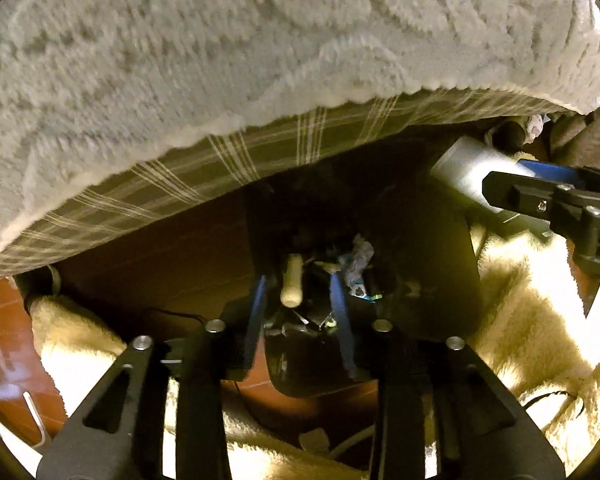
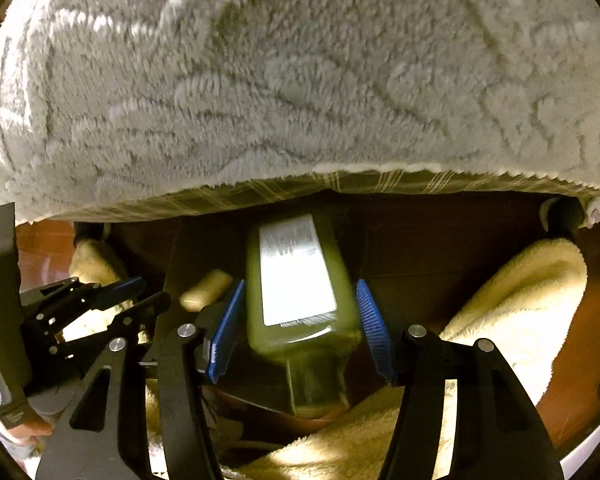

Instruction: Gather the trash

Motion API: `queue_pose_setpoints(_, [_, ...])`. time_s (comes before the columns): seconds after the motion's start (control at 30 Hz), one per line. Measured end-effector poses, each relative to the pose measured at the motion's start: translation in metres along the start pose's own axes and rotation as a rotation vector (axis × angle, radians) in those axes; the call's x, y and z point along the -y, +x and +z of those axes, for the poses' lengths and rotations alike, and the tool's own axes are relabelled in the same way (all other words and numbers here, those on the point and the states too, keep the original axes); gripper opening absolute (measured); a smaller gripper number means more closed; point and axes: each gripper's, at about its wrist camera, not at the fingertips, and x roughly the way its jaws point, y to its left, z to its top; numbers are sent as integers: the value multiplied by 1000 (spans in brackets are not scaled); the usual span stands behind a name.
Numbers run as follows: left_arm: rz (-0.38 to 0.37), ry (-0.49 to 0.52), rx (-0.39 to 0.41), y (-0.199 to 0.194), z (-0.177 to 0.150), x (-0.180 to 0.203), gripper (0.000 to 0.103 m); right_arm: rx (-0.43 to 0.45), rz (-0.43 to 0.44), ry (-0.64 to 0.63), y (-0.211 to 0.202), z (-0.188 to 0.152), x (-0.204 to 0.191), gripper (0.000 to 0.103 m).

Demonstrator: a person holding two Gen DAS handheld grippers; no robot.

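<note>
In the left wrist view my left gripper (image 1: pixel 298 278) points down into a dark bin (image 1: pixel 420 280). It is open, and a small cream cylinder (image 1: pixel 292 286) sits loose between its blue pads, touching neither. Crumpled wrappers (image 1: pixel 358 258) lie in the bin below. My right gripper (image 2: pixel 300 282) is open around a green bottle (image 2: pixel 300 280) with a white label. The bottle is neck towards the camera and blurred, with a narrow gap at each pad. The left gripper (image 2: pixel 152 290) and the cylinder (image 2: pixel 206 290) also show at the left of the right wrist view.
A fluffy white blanket (image 1: pixel 260 40) over plaid fabric (image 1: pixel 228 156) overhangs the far side of the bin. Cream fleece (image 1: pixel 532 308) lies around it on a reddish wooden floor (image 1: pixel 4 320). A dark cable (image 1: pixel 172 314) runs near the bin.
</note>
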Motion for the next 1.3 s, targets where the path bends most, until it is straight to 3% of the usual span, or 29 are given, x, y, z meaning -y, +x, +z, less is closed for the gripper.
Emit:
queue_pose_setpoints(0.17, [24,3,35,-15,0,1,47,41,-17,-2,-18,5,4,70])
queue_pose_setpoints(0.2, [30,2,41,-17,0,2,55,48,-20,-2,-21,6,5,72])
queue_pose_setpoints(0.33, [46,-10,92,-43,4,-2,75,100,-39,0,-42,9,7,89])
queue_pose_setpoints(0.43, [66,-25,144,-66,4,-8,83,164,-64,1,-66,15,9,99])
queue_pose_setpoints(0.67, [117,-53,300,-136,12,-19,95,333,-108,-7,-133,22,13,100])
queue_pose_setpoints(1.03, [212,-92,642,-286,19,-25,95,712,-204,-54,-281,13,-7,100])
queue_pose_setpoints(1.3, [256,-145,819,-369,4,-20,95,886,-229,-41,-365,-10,-15,100])
